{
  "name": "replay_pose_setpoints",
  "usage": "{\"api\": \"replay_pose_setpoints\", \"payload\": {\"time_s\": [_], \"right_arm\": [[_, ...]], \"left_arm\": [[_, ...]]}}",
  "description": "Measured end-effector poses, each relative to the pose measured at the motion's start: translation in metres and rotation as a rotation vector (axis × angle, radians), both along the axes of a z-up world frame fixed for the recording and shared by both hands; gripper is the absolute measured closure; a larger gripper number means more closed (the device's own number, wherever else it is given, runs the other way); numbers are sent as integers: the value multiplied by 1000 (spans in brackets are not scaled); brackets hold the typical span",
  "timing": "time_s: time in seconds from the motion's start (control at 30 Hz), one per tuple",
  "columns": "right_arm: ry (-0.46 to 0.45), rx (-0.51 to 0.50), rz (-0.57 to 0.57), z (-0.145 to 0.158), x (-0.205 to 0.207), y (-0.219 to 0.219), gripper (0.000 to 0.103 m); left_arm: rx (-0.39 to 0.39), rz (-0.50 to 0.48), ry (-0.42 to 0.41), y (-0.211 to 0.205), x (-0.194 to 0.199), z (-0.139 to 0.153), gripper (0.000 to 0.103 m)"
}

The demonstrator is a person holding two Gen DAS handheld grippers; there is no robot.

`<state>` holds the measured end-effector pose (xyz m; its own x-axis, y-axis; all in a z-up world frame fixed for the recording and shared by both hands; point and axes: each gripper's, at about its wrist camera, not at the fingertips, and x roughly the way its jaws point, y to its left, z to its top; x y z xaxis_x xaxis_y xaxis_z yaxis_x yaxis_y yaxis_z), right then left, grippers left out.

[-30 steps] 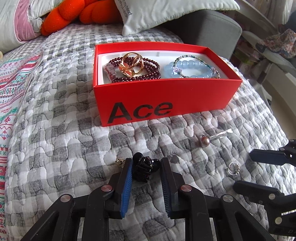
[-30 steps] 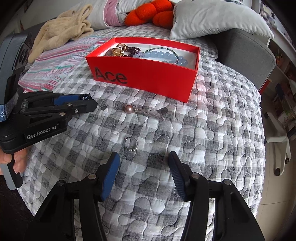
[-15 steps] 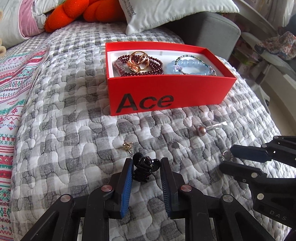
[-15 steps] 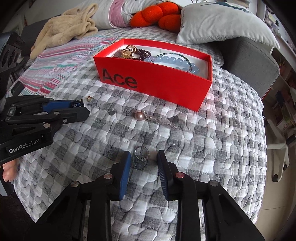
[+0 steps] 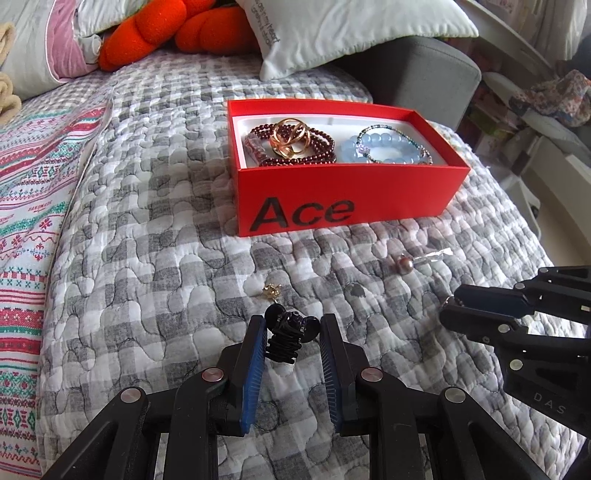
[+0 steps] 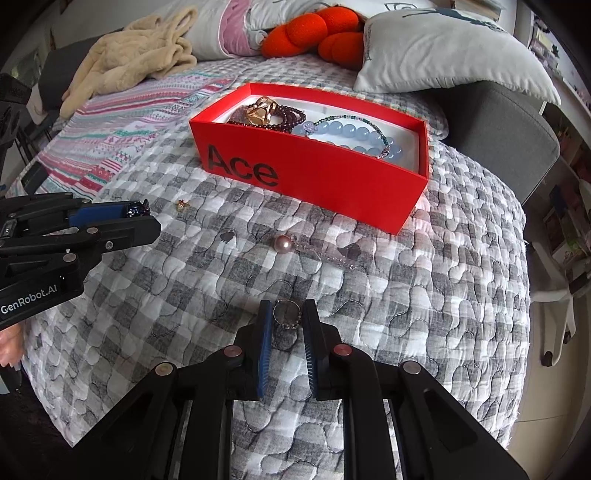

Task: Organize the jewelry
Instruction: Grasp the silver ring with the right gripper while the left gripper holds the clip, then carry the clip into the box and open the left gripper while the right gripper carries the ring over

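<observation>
A red box [image 5: 351, 192] marked "Ace" sits on the grey checked quilt and holds a dark red bead bracelet [image 5: 317, 157], a gold piece [image 5: 290, 140] and a blue bead bracelet [image 5: 380, 151]. My left gripper [image 5: 292, 319] is shut on a black mouse-eared piece [image 5: 290, 332], held just above the quilt. My right gripper [image 6: 287, 304] is closing its jaws on a thin silver ring [image 6: 286, 314], and both pads touch its sides. A pearl pendant [image 6: 282, 242] and a small gold earring [image 5: 271, 290] lie loose in front of the box [image 6: 332, 173].
Pillows and an orange plush [image 5: 147, 33] lie behind the box, with a beige fleece [image 6: 136, 62] at the far left. A striped blanket [image 5: 26, 177] covers the left side. A grey upholstered block [image 6: 498, 136] stands at the right. The quilt drops off on the right.
The right jaws came down around the silver ring and narrowed onto it. The left gripper rose slightly with the black piece, uncovering the gold earring on the quilt.
</observation>
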<state>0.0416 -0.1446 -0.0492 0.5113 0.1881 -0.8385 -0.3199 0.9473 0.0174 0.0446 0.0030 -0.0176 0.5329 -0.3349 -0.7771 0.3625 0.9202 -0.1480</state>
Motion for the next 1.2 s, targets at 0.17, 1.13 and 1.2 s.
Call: {"api": "replay_pose_setpoints", "payload": {"time_s": [0.17,1.13,1.2], "right_arm": [[-22,32,-33,14,3,-10,86],[-102,276,-206,57,57,-53,86],[-106,287,-211,56,61,-54,86]], "left_arm": [[-32,27,-16,8,3,9,80],[-204,117,-91,13,66,33,80],[-197,108,-105,9,69,33,80]]}}
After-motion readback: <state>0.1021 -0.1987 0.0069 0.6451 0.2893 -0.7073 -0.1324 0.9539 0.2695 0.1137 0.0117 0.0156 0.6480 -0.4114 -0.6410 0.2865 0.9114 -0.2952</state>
